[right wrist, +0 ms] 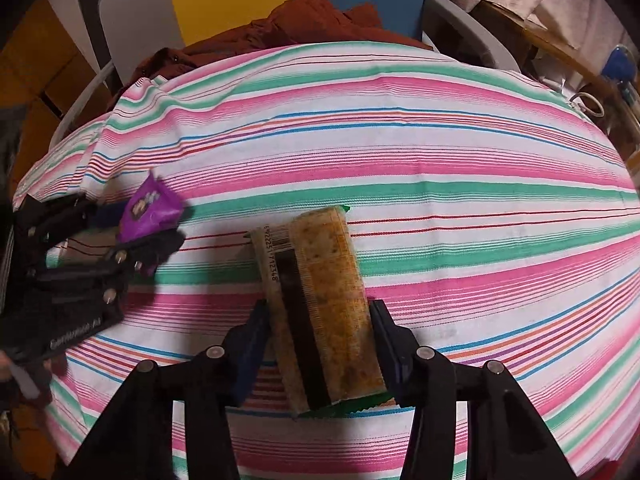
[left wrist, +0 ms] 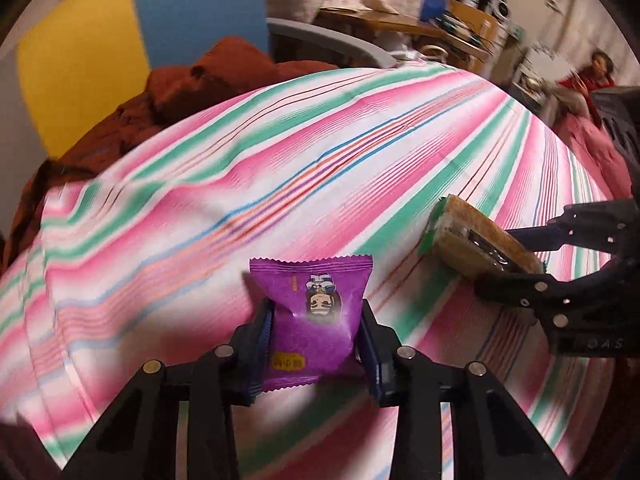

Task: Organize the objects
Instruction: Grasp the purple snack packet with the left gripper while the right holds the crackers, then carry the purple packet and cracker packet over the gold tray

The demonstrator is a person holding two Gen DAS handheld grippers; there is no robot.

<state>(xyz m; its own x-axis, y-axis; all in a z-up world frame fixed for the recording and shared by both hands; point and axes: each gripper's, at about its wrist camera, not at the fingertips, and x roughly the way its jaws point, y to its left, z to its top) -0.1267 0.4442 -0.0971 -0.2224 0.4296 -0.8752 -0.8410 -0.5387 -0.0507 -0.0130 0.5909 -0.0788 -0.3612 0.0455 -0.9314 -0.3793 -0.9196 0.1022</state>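
My left gripper (left wrist: 316,332) is shut on a purple snack packet (left wrist: 316,312) with a cartoon face, held above the striped cloth (left wrist: 280,184). From the right wrist view the same purple packet (right wrist: 150,208) shows at the left, in the left gripper (right wrist: 140,236). My right gripper (right wrist: 320,344) is shut on a long tan cracker pack (right wrist: 320,300) with a barcode and green end seals. That cracker pack (left wrist: 476,236) also appears at the right of the left wrist view, clamped by the right gripper (left wrist: 508,256).
The pink, green and white striped cloth (right wrist: 440,160) covers the whole work surface. A rust-red garment (right wrist: 304,20) lies heaped at the far edge, by a grey chair (left wrist: 320,40). A cluttered wooden desk (left wrist: 440,28) and a person in red (left wrist: 596,72) are at the far right.
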